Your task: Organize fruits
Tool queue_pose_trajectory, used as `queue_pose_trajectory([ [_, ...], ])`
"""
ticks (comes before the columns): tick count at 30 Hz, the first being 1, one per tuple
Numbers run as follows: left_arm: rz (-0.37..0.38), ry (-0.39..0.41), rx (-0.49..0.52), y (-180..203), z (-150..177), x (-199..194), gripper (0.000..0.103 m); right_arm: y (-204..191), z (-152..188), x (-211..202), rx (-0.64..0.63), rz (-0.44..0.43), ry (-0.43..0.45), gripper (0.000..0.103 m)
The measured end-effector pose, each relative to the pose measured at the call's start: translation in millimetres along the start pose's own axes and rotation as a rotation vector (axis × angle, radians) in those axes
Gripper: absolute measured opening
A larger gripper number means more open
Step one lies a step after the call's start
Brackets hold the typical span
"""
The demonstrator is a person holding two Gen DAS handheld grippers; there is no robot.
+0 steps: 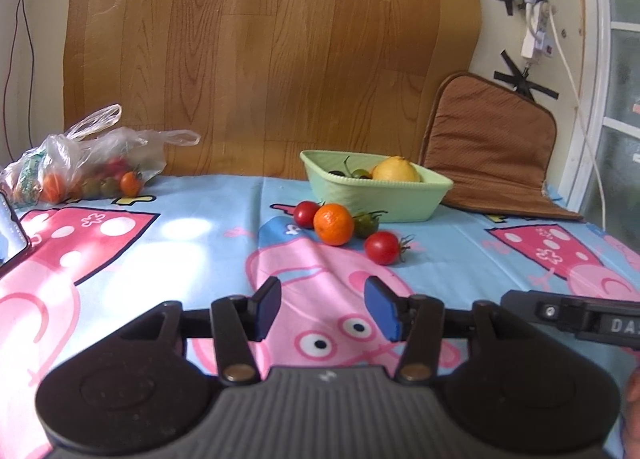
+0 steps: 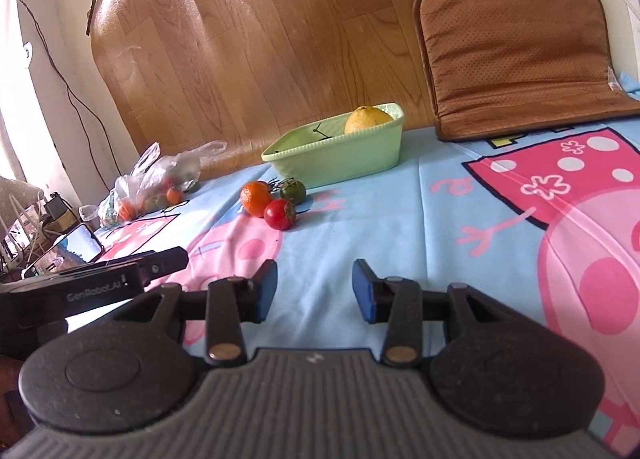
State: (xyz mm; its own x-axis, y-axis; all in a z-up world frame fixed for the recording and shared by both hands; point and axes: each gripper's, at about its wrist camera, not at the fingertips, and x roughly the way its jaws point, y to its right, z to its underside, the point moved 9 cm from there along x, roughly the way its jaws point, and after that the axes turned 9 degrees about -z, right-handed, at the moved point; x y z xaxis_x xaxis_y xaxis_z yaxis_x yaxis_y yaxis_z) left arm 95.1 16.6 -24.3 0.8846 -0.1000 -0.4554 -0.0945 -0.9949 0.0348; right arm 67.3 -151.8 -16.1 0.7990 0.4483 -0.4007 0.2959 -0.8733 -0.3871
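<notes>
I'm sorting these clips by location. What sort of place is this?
Probably a home: a cartoon tablecloth covers the table, a seat cushion leans on the wall, and a shopping bag holds fruit.

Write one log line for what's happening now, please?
left gripper: open, empty | right gripper: open, empty | round orange mandarin: on cloth | pale green plastic basket: holds yellow lemon

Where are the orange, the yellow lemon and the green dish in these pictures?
orange (image 1: pixel 333 224): left wrist view, middle of its peel.
lemon (image 2: pixel 367 120): right wrist view, on its visible upper half above the dish wall.
green dish (image 1: pixel 376 199): left wrist view, on its front wall.
</notes>
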Motion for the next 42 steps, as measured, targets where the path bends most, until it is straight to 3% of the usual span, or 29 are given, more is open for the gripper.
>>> queue_pose_trajectory([
  [7,0.04,0.038,-0.005,2.7,-2.8,-7.3,0.053,-0.2,1.5,1.9,-0.017,0.021,-0.012,0.045],
  [13,0.068,0.075,0.008,7.4,-4.6,-14.6,0.063,8.9,1.2,3.1,0.03,0.054,-0.018,0.045],
  [15,0.079,0.087,0.018,10.3,-5.1,-17.0,0.068,13.0,1.3,2.7,0.058,0.066,-0.018,0.045],
  [17,0.086,0.101,0.028,12.9,-5.8,-19.6,0.084,16.2,1.1,1.8,0.077,0.077,-0.015,0.045],
  [27,0.138,0.15,0.025,17.2,-8.1,-29.6,0.101,20.9,-0.5,1.4,0.093,0.124,-0.008,0.044],
  [35,0.148,0.165,0.05,24.2,-6.8,-33.7,0.103,23.8,-1.6,2.8,0.101,0.141,-0.001,0.045],
  [39,0.059,0.21,0.082,25.4,-8.0,-39.9,0.103,23.1,-2.1,5.9,0.1,0.136,-0.007,0.046],
  [42,0.051,0.242,0.111,29.2,-9.2,-45.8,0.103,21.8,-1.8,6.0,0.098,0.121,-0.009,0.046],
])
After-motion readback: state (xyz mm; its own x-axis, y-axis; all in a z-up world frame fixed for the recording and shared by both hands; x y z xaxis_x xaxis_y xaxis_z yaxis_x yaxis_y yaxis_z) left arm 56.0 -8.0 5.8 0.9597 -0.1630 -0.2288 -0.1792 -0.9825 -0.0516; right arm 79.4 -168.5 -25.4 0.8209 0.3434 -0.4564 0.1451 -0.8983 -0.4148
